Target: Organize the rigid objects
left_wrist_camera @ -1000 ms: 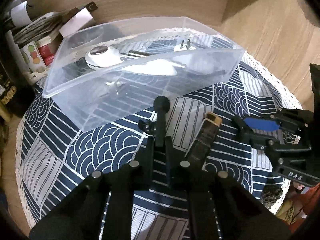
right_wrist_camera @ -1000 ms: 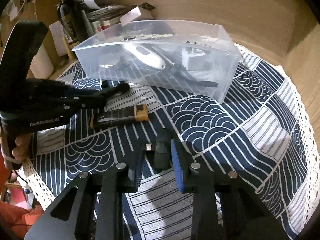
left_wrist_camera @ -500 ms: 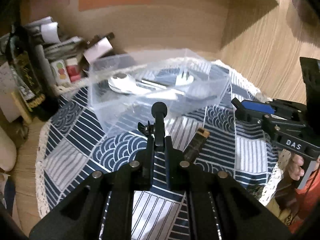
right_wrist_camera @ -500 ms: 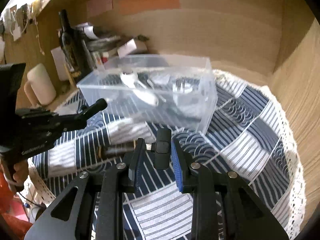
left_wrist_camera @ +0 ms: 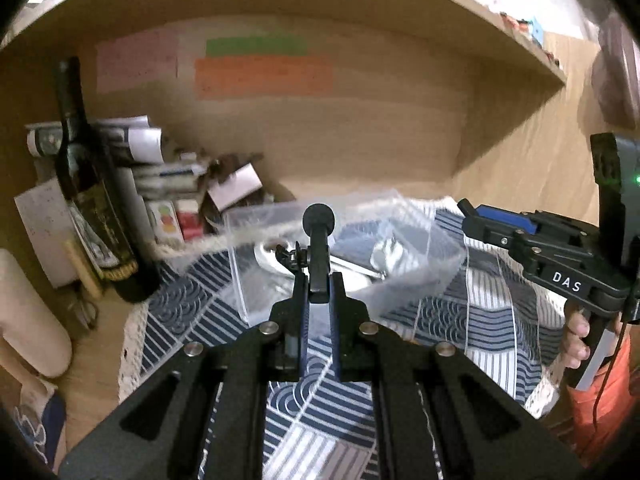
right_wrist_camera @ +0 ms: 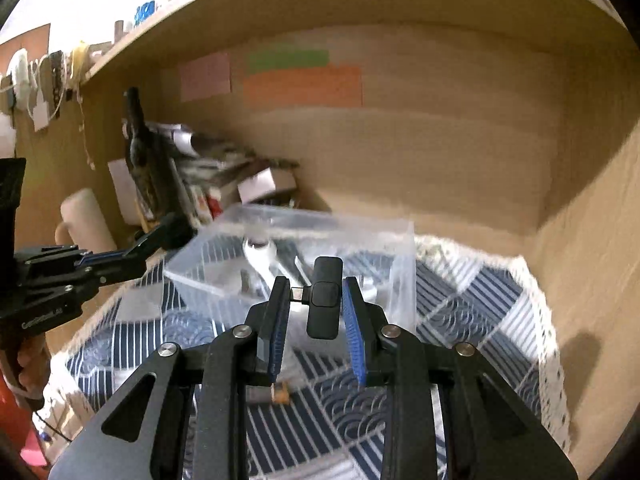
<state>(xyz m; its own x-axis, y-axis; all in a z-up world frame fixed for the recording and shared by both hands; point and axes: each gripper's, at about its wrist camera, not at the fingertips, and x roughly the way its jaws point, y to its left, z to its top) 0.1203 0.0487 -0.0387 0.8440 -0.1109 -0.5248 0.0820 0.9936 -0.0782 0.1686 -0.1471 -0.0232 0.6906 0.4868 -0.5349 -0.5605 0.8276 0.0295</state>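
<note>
Left wrist view: the left hand-held gripper [left_wrist_camera: 319, 292] is pinched on a small black mic [left_wrist_camera: 319, 240] with a round foam head, which sticks up and forward from between the 2 fingers, a clip showing on its left side. Behind it sits a clear plastic bin [left_wrist_camera: 420, 276] on a blue-and-white patterned cloth [left_wrist_camera: 480, 320] that covers the round worktop. Inside the bin lie a white item and some metal bits, blurred and hard to name. At the right of this view the right hand-held gripper [left_wrist_camera: 468, 210] reaches in above the cloth, well apart from the left one, with bare fingers [left_wrist_camera: 576, 340] of the person wrapped on its handle. A dark wine bottle [left_wrist_camera: 96, 200] stands upright at the left beside stacked boxes and papers, off the cloth's edge.

Right wrist view: the right hand-held gripper [right_wrist_camera: 320, 312] holds a black rectangular dongle [right_wrist_camera: 325, 298] between its blue pads [right_wrist_camera: 354, 336]. The dongle's short metal plug points to the left finger and its body lies against the right one, so it is clamped across its width. The same bin [right_wrist_camera: 404, 264] sits just beyond, with the white item [right_wrist_camera: 262, 254] inside. A small brown-tipped black object [right_wrist_camera: 280, 394] lies on the cloth below the fingers, mostly hidden. The left gripper [right_wrist_camera: 176, 232] shows at the left edge, near the bin's left corner.
</note>
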